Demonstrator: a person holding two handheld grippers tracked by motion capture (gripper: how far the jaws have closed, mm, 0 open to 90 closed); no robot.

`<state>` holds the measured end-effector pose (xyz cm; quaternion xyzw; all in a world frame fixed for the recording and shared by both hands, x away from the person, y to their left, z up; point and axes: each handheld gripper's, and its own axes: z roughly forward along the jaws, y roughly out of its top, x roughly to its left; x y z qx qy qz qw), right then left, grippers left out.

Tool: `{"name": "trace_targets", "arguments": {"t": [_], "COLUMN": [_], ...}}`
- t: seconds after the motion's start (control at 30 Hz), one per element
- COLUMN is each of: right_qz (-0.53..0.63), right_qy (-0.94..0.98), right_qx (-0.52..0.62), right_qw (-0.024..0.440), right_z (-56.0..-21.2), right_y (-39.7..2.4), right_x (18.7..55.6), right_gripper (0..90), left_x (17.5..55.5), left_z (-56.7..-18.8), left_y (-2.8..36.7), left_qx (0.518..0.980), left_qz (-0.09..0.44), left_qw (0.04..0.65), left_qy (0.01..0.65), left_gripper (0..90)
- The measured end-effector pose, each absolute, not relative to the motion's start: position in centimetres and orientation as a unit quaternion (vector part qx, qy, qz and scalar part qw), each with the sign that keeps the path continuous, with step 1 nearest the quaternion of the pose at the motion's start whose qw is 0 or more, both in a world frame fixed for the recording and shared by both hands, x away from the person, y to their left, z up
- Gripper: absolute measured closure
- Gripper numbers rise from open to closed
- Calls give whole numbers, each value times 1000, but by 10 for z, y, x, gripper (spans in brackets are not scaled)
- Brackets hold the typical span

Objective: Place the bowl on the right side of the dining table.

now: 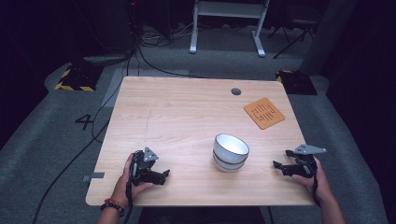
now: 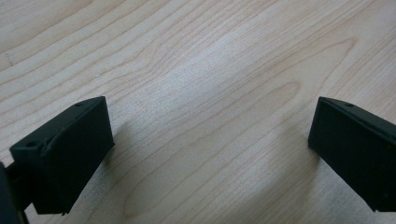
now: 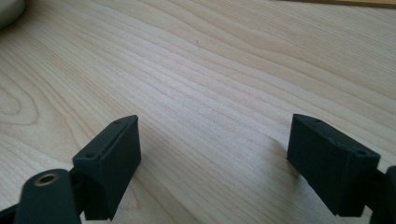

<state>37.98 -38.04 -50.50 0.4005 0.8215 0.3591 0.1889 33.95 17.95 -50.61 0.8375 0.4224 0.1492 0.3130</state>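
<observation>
Both tools rest low at the near edge of the surface (image 1: 140, 93), jaws wide, nothing gripped.
Left tool (image 1: 164, 175) and right tool (image 1: 276, 166) flank the stacked white bowls (image 1: 230, 152) between them, apart from each, likely staged for a reach; orange mat (image 1: 264, 113) lies beyond.

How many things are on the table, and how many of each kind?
Bowls: 2, white, stacked one inside the other
Orange mats: 1
Claws: 2, the left claw and the right claw, both open and empty
Total: 5
</observation>
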Motion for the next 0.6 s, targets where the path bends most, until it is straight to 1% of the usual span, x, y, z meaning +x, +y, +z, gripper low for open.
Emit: {"name": "trace_targets", "arguments": {"t": [0.6], "right_qz": [358], "right_qy": [828], "right_qx": [392], "right_qw": [179], "right_z": [-504], "right_y": [-384], "right_x": [380], "right_gripper": [182], "left_x": [340], "left_z": [-506], "left_y": [179], "left_qx": [838], "left_qz": [147], "left_qw": [313], "left_qy": [421], "left_gripper": [1]}}
